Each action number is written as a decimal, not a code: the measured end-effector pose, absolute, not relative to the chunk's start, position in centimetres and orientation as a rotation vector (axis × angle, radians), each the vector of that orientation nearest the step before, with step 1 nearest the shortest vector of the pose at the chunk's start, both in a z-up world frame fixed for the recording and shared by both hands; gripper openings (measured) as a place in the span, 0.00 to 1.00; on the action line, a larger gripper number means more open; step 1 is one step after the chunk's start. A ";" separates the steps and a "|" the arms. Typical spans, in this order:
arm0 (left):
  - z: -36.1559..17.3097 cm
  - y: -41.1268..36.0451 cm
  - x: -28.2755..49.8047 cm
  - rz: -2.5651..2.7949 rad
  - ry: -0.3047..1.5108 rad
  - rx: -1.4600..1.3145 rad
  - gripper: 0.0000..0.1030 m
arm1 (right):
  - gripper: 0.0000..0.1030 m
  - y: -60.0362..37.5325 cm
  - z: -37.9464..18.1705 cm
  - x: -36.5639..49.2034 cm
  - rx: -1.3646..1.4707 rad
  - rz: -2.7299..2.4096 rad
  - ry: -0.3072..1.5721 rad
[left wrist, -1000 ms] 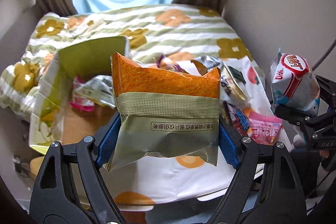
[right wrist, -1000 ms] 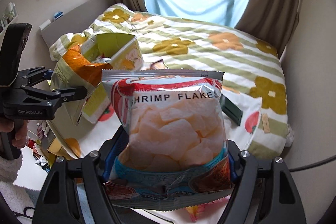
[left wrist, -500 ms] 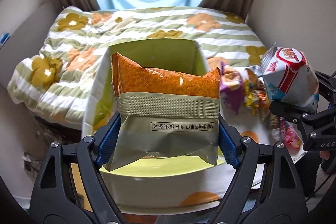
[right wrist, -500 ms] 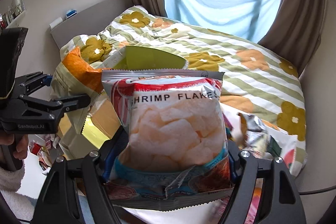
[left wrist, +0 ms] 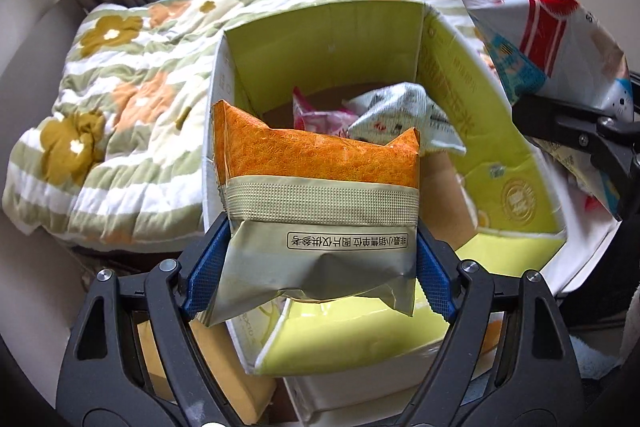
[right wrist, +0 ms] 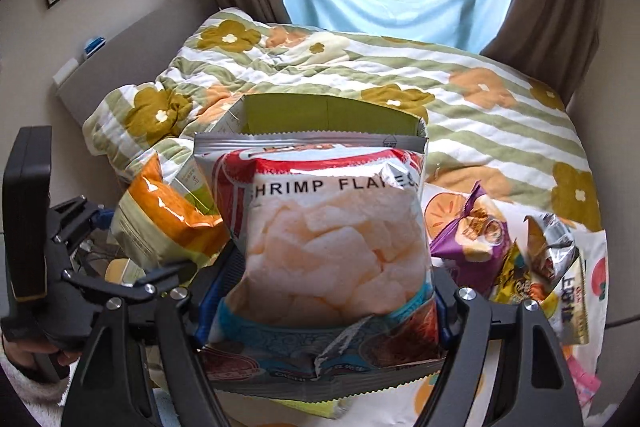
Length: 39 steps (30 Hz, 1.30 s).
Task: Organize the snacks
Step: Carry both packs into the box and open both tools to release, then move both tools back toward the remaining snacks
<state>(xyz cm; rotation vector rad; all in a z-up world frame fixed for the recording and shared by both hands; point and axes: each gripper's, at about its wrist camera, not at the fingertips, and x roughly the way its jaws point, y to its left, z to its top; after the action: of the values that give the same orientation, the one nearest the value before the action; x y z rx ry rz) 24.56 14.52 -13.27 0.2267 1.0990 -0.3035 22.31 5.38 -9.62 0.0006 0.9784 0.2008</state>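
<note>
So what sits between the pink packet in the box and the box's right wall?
In the left wrist view, a crumpled white packet lies between the pink packet and the right wall of the green box, behind the orange bag that the left gripper holds.

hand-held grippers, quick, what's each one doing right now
Left hand-held gripper: closed on the orange and green snack bag.
Right hand-held gripper: closed on the shrimp flakes bag.

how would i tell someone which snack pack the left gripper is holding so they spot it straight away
Find the open yellow-green cardboard box at the foot of the flowered bed quilt. Over its near edge, the left gripper clamps an orange and olive snack pack. Unlike the pink packet and white packet inside the box, it has a fuzzy orange upper part, a ribbed olive band and boxed Chinese text.
</note>
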 end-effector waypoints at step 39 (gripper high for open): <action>-14.3 16.4 22.5 -0.250 1.114 0.211 1.00 | 0.99 6.7 -14.3 22.1 0.162 0.239 1.068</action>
<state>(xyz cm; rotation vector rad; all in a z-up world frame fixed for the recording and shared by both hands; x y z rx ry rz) 22.53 16.37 -14.31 0.2113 1.1144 -0.2495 22.15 6.67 -14.32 0.1618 1.0676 0.2389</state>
